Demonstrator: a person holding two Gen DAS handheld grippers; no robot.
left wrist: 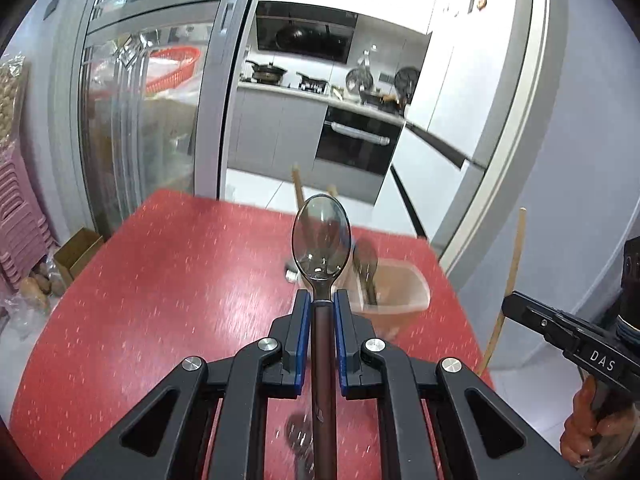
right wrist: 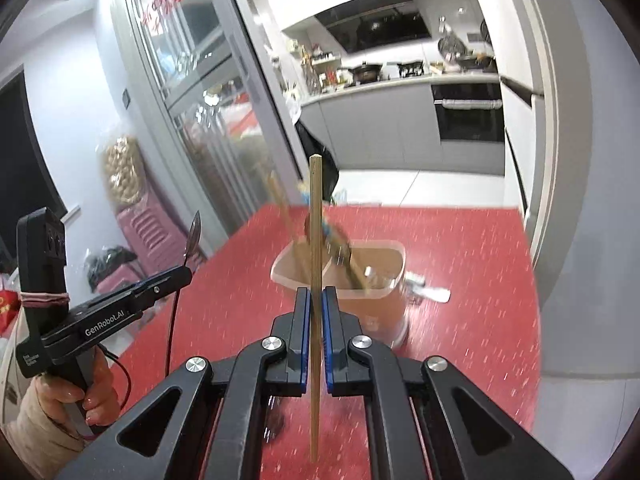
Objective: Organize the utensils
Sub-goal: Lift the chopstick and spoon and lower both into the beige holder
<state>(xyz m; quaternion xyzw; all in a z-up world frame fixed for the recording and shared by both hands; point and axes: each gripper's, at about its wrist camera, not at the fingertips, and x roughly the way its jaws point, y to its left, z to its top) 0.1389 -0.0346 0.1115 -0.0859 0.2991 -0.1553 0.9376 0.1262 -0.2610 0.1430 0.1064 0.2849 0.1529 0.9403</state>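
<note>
My left gripper (left wrist: pixel 321 300) is shut on a spoon (left wrist: pixel 321 236) with a clear grey bowl and a dark brown handle; the bowl points up past the fingertips. My right gripper (right wrist: pixel 315 294) is shut on a single wooden chopstick (right wrist: pixel 315 208) that stands nearly upright between the blue pads. A translucent tub (right wrist: pixel 384 300) stands on the red table (right wrist: pixel 460 248) ahead of both grippers and holds several utensils, blurred. In the left wrist view the tub (left wrist: pixel 400 292) lies just right of the spoon, and the chopstick (left wrist: pixel 508 280) shows at the right edge. The left gripper (right wrist: pixel 188 274) also shows from the side in the right wrist view.
A fork (left wrist: pixel 300 440) lies on the table under my left gripper. A small metal item (right wrist: pixel 430 290) lies right of the tub. Glass sliding doors (left wrist: pixel 152 120) and a kitchen with an oven (left wrist: pixel 356 144) stand beyond the table. Pink stools (left wrist: pixel 20 220) are stacked at left.
</note>
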